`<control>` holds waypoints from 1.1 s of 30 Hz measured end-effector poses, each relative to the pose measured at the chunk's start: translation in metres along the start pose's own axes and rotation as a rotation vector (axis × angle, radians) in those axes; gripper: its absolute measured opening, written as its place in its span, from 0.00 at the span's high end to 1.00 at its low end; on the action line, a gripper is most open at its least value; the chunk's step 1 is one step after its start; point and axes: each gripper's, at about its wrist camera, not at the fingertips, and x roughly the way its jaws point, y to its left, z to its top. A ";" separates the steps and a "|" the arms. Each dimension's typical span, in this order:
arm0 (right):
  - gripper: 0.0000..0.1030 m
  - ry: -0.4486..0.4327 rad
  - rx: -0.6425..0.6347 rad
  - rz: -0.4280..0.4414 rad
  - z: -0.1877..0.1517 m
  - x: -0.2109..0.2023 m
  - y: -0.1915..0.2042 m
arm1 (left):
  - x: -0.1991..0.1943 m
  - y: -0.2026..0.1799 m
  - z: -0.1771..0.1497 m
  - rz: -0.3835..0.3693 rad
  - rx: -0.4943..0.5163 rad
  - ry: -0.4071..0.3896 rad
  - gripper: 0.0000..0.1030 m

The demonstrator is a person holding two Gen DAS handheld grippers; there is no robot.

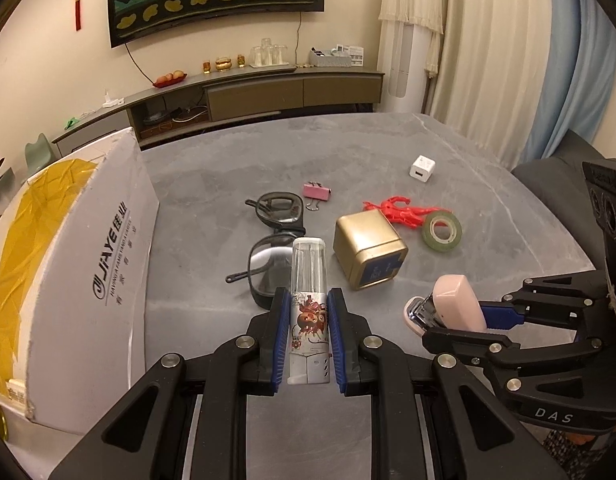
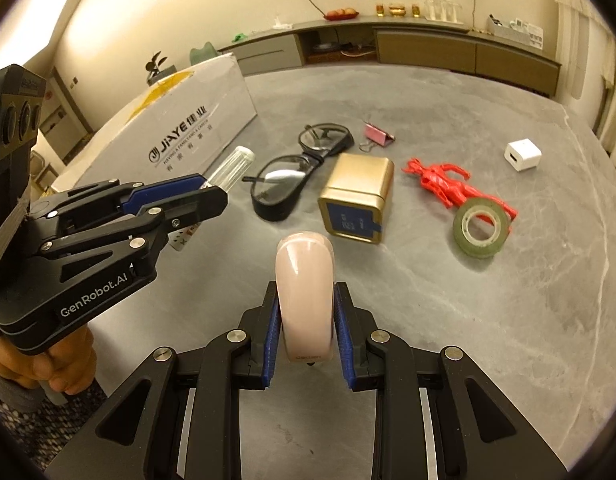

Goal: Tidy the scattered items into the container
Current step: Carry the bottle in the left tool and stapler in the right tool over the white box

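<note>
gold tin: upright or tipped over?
Tipped. The gold tin lies on its side on the table, blue-labelled end facing the right wrist camera.

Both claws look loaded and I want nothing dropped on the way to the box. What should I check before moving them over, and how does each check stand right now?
1. Left claw shut on the small printed bottle: ok, both pads press its sides.
2. Right claw shut on the pink stapler: ok, pads on both flanks.
3. The two claws apart from each other: ok, a gap shows between them.
4. Cardboard box open on top: cannot tell; only its side wall and some yellow tape show.
5. Path to the box free: ok for the left claw, since the box stands just to its left.
6. Still to tidy: not ok; glasses, gold tin, tape roll remain.
</note>
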 end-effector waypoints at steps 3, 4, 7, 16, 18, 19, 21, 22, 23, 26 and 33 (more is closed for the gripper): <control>0.74 -0.010 0.002 -0.002 0.003 -0.002 0.004 | -0.009 0.005 0.004 -0.001 -0.012 -0.022 0.80; 0.74 -0.014 0.001 -0.003 0.004 -0.004 0.005 | -0.011 0.006 0.005 0.001 -0.015 -0.030 0.80; 0.74 -0.029 -0.002 0.003 0.010 -0.008 0.013 | -0.023 0.012 0.010 -0.001 -0.031 -0.062 0.80; 0.74 -0.067 -0.034 0.000 0.025 -0.016 0.040 | -0.057 0.040 0.021 0.007 -0.092 -0.137 0.80; 0.74 -0.074 -0.043 -0.003 0.026 -0.019 0.046 | -0.066 0.048 0.022 0.009 -0.109 -0.154 0.80; 0.74 -0.078 -0.047 -0.006 0.027 -0.020 0.049 | -0.070 0.052 0.022 0.009 -0.116 -0.163 0.80; 0.74 -0.088 -0.056 -0.012 0.029 -0.023 0.055 | -0.081 0.060 0.021 0.010 -0.131 -0.183 0.80; 0.74 -0.092 -0.060 -0.014 0.029 -0.025 0.058 | -0.085 0.063 0.021 0.011 -0.137 -0.192 0.80; 0.74 -0.098 -0.066 -0.017 0.030 -0.027 0.062 | -0.089 0.067 0.021 0.011 -0.144 -0.200 0.80; 0.74 -0.114 -0.078 -0.023 0.034 -0.032 0.073 | -0.102 0.078 0.020 0.011 -0.163 -0.223 0.80; 0.74 -0.148 -0.107 -0.027 0.041 -0.043 0.100 | -0.122 0.100 0.016 0.008 -0.207 -0.260 0.80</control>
